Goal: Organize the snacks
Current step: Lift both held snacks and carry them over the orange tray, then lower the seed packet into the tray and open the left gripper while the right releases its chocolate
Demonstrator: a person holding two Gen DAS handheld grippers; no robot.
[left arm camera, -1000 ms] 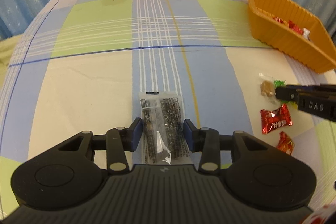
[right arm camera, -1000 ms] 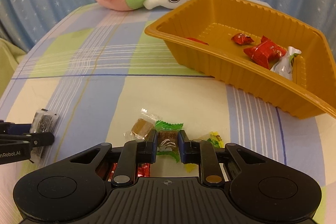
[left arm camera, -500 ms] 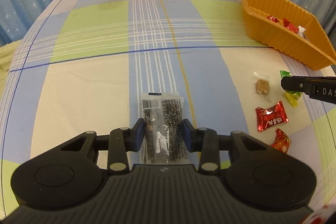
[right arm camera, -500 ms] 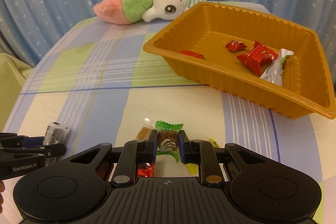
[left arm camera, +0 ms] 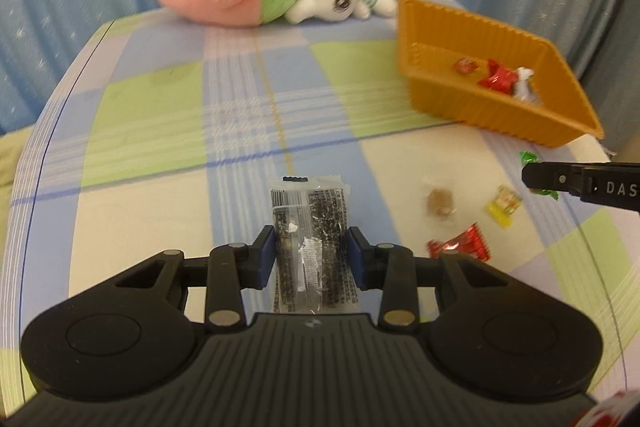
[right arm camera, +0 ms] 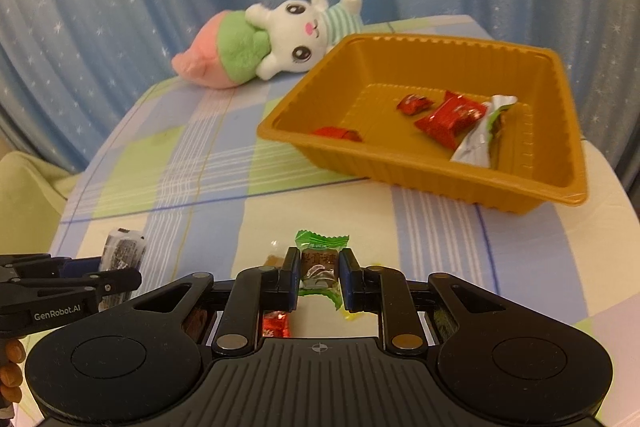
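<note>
My left gripper point(left arm camera: 311, 255) is shut on a clear packet of dark sesame sticks point(left arm camera: 310, 227) and holds it above the checked cloth. My right gripper point(right arm camera: 319, 275) is shut on a green-wrapped candy point(right arm camera: 319, 259), also lifted. The orange tray point(right arm camera: 560, 187) stands ahead to the right and holds several snacks, among them a red candy point(right arm camera: 450, 119) and a silver packet point(right arm camera: 478, 139). On the cloth lie a brown candy in clear wrap point(left arm camera: 439, 203), a yellow candy point(left arm camera: 505, 201) and a red candy point(left arm camera: 460, 247). The right gripper's finger point(left arm camera: 576, 181) shows in the left wrist view.
A pink, green and white plush rabbit point(right arm camera: 272, 43) lies at the far edge of the table, left of the tray point(left arm camera: 448, 39). Blue starred curtains hang behind. The table edge curves down at the left, with a yellowish cloth point(right arm camera: 24, 187) beyond.
Both grippers have risen with their snacks and tilted up toward the tray. The sesame packet has left the cloth. More curtain and tray interior show now.
</note>
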